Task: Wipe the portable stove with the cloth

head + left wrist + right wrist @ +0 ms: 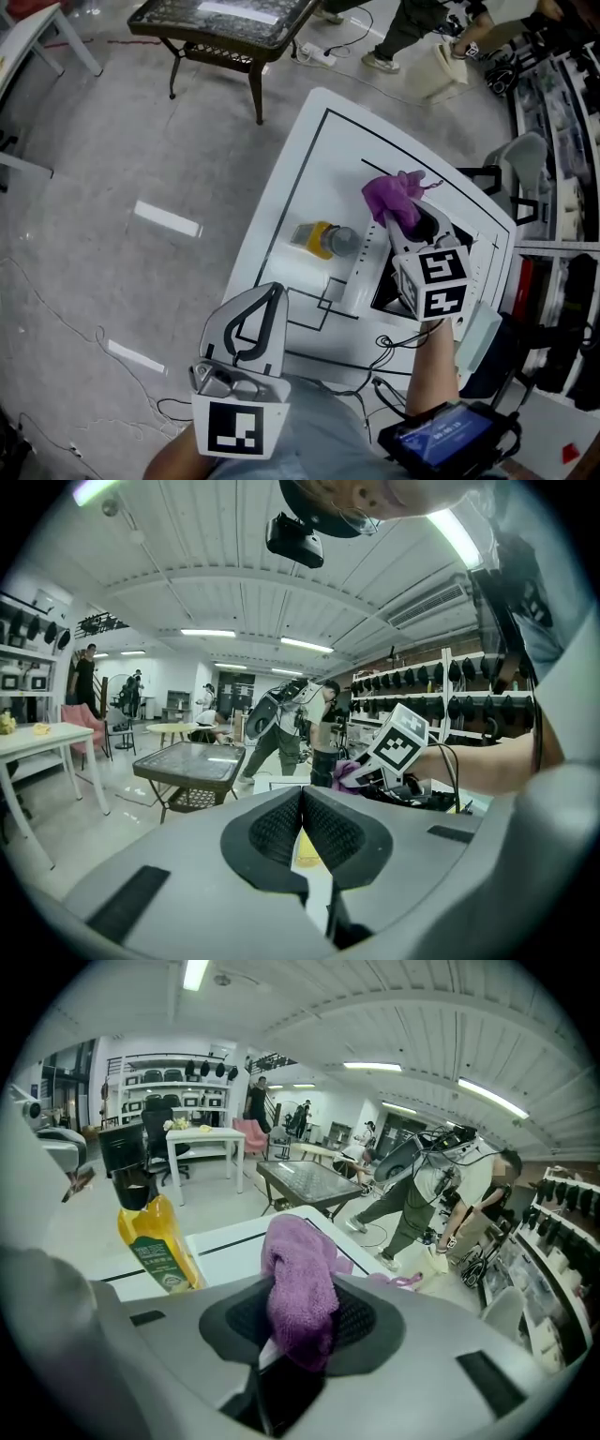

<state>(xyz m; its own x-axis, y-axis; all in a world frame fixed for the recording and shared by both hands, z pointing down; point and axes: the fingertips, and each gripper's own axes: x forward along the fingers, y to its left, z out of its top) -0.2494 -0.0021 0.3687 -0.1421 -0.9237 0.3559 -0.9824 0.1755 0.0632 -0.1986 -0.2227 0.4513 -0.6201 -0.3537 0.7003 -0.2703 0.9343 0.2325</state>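
Note:
The portable stove (367, 267), white-sided with a black top, stands on the white table (309, 159) at its right side. My right gripper (398, 217) hovers over the stove's far end, shut on a purple cloth (392, 191) that bunches out past the jaws. In the right gripper view the cloth (300, 1283) hangs between the pads of that gripper (300, 1326). My left gripper (270, 292) is at the table's near left edge, away from the stove. Its pads meet with nothing between them (302, 799). The stove's black top (427, 800) shows beneath the right gripper.
A yellow oil bottle (322, 240) (155, 1241) stands on the table just left of the stove. Black cables (394, 342) lie along the table's near edge. A dark glass-top side table (225, 23) is beyond. A person (412, 28) stands at the far right, by shelving.

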